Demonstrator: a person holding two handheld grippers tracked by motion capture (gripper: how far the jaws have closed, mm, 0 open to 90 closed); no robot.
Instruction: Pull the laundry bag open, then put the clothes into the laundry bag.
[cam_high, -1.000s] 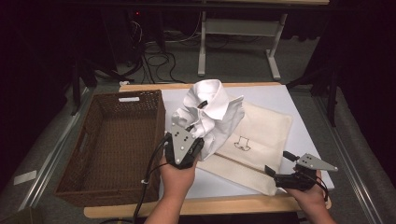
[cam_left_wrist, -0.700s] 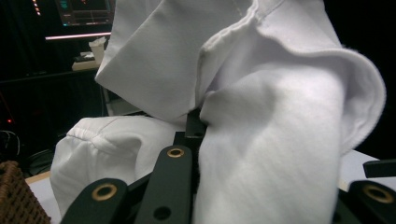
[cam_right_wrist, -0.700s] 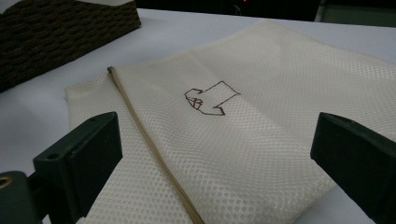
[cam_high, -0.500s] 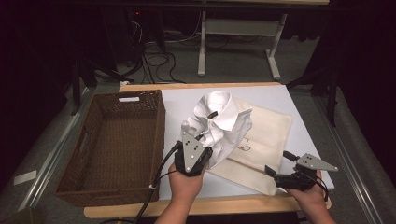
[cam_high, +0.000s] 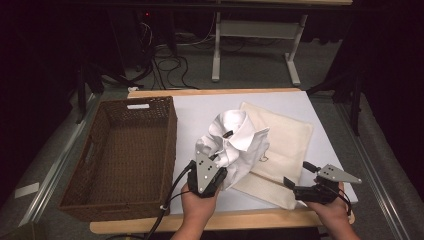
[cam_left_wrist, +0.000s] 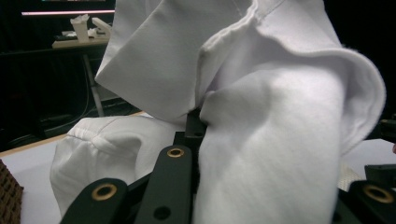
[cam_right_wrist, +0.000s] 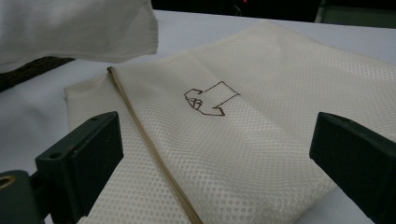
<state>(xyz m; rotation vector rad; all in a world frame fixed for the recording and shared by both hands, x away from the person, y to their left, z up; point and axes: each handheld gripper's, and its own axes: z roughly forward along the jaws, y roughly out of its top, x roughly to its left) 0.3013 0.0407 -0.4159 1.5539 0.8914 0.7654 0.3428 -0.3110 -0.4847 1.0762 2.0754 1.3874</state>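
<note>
A white shirt (cam_high: 235, 145) is grasped by the left gripper (cam_high: 212, 167), whose jaws are clenched on a fold of the cloth; in the left gripper view the fabric (cam_left_wrist: 261, 121) is seen bunched between the black jaws and draped over them. In the high view the shirt is held near the middle of the desk (cam_high: 195, 107), its collar uppermost, with its lower part resting partly on the white desk surface and partly on a cream mesh bag (cam_high: 285, 145). The bag is laid flat at about three o'clock from the shirt, and its near-left part is overlapped by the shirt. A small dark outline drawing (cam_right_wrist: 210, 99) is printed on the bag, and a zip (cam_right_wrist: 149, 144) is run along one edge, as is seen in the right gripper view.

The right gripper (cam_high: 300, 177) is held low at about four o'clock from the shirt, just at the bag's near corner. Its jaws are spread wide, released, with nothing pressed between them; the mesh is seen below and beyond them.

A brown wicker basket (cam_high: 165, 140) is placed at nine o'clock from the shirt, just beside it, on the left end of the desk.
</note>
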